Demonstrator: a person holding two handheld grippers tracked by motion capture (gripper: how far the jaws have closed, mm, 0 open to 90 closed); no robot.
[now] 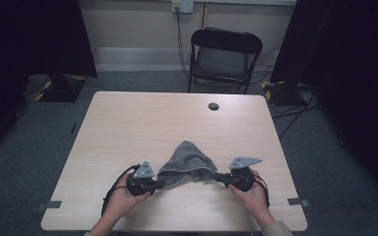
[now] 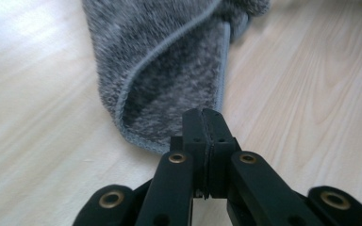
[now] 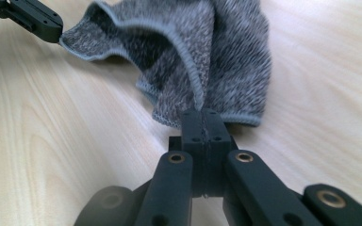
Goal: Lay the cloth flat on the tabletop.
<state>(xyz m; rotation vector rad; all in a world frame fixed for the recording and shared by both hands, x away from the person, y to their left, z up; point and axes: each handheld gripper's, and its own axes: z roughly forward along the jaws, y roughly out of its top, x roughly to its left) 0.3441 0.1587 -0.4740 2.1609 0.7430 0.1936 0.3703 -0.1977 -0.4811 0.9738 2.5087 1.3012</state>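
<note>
- Left gripper point(image 2: 202, 115): jaws pressed together, clamped on the hemmed edge of a grey cloth point(image 2: 169, 61) at its near-left corner.
- Right gripper point(image 3: 202, 115): jaws likewise closed tight, pinching the cloth's hem at the opposite corner; left gripper's tip seen across at the far corner.
- Cloth: fuzzy grey towel w/ stitched border, bunched into a peak, sagging btwn the two grippers, near front-centre of the wooden table point(image 1: 128, 123).
- Both tools held by a person's hands at table's near edge.
</note>
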